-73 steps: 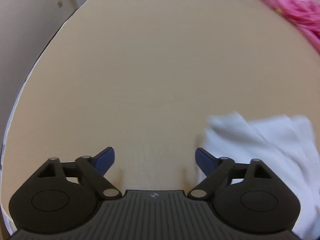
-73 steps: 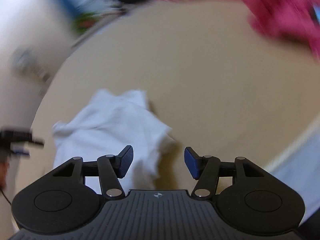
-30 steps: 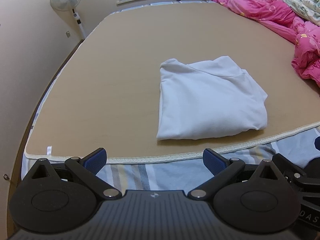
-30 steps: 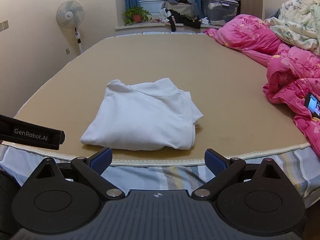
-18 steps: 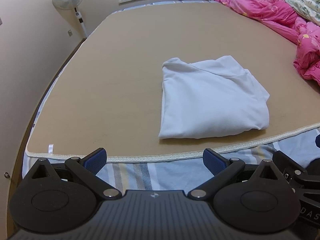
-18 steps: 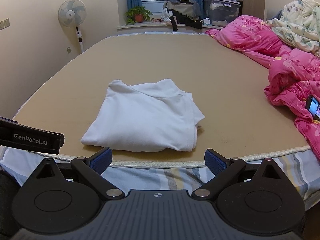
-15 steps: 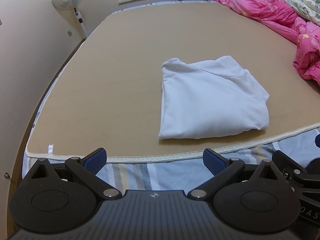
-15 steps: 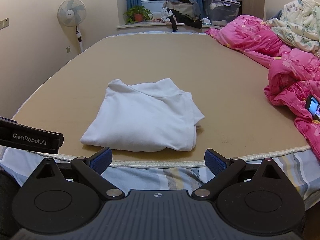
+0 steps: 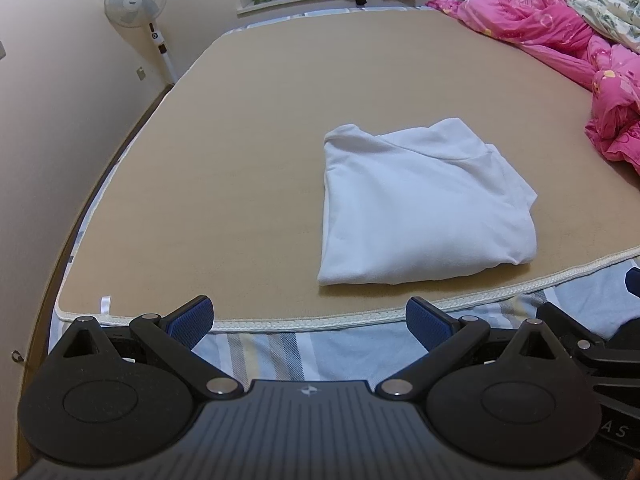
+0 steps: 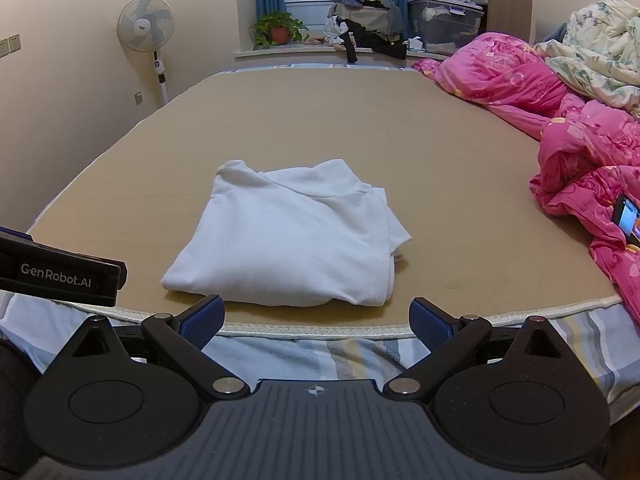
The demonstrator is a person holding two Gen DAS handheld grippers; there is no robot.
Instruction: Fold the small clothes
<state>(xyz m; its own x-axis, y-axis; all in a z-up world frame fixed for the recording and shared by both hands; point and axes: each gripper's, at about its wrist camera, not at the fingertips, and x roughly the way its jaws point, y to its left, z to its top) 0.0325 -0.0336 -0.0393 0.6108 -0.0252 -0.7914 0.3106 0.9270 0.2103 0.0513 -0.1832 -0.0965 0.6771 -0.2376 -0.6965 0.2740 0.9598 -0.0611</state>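
A white garment (image 9: 420, 208) lies folded into a rough square on the tan mat (image 9: 240, 152), near the mat's front edge. It also shows in the right wrist view (image 10: 292, 240). My left gripper (image 9: 308, 318) is open and empty, held back over the striped sheet in front of the mat, to the left of the garment. My right gripper (image 10: 316, 320) is open and empty, also back from the mat's edge, straight in front of the garment. Neither gripper touches the cloth.
A pink quilt (image 10: 580, 148) is heaped along the right side of the bed, with a phone (image 10: 628, 220) lying on it. A standing fan (image 10: 146, 30) is by the left wall. A windowsill with a plant (image 10: 278, 30) and piled clothes is at the back.
Since 2.4 s ago both grippers have drawn back from the garment to beyond the mat's front edge. Over the last second nothing has visibly moved.
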